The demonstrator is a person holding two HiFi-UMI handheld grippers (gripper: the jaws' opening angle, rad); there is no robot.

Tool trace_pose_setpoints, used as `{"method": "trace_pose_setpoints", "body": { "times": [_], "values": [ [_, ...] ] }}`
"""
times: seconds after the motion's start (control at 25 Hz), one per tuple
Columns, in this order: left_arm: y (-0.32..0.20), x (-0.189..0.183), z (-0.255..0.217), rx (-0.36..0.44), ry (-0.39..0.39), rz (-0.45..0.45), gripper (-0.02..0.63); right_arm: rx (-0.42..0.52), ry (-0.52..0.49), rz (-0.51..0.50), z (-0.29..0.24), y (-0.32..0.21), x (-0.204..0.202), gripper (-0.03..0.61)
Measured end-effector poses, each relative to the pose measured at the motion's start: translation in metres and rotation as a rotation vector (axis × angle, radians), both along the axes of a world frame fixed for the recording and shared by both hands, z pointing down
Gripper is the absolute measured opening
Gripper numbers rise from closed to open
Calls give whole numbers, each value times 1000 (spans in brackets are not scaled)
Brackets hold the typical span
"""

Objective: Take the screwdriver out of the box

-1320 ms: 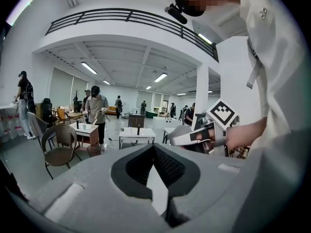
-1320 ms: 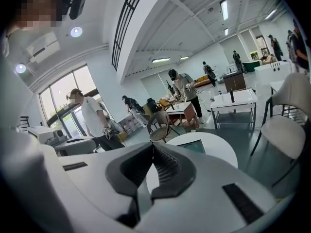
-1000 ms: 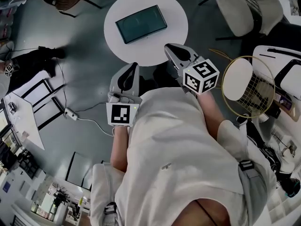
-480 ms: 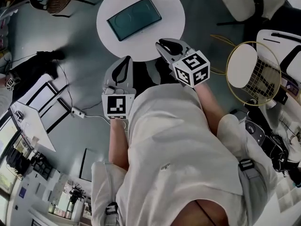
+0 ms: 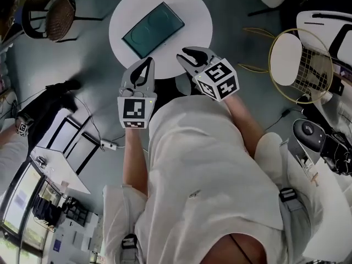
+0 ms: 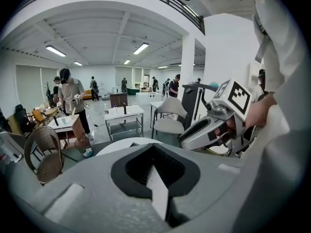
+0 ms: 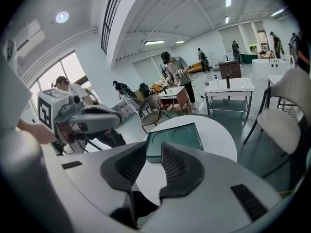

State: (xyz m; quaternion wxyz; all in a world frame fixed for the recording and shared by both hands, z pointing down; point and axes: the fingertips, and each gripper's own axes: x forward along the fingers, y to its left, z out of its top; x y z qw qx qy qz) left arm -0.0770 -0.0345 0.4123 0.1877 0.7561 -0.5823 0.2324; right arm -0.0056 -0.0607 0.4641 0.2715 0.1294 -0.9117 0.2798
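The jaws of my right gripper have just been spreading, with nothing between them. Those of my left gripper are pressed together, empty. Both hang near the shut green box on the tabletop. The screwdriver is unseen, presumably inside the box. It is likely light and stiff, so I'd pinch its handle.

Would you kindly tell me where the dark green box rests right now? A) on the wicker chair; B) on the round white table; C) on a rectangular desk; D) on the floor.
B: the dark green box lies flat on the round white table.
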Motion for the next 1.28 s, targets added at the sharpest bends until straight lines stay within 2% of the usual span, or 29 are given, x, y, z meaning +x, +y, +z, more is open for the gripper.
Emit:
{"method": "trace_pose_setpoints", "body": {
  "times": [0.32, 0.48, 0.84, 1.08, 1.28],
  "values": [
    [-21, -16, 41, -89, 14, 177, 11, 1, 112, 40, 30, 4, -21, 137],
    [-29, -27, 67, -128, -21, 250, 11, 15, 142, 56, 41, 6, -33, 150],
    [-42, -36, 134, -244, -81, 315, 11, -25, 213, 110, 106, 7, -46, 170],
    [-40, -24, 183, -329, -123, 401, 11, -15, 278, 91, 142, 7, -48, 170],
    [-43, -22, 201, -358, -115, 402, 11, -12, 318, 80, 162, 7, -51, 170]
  ]
}}
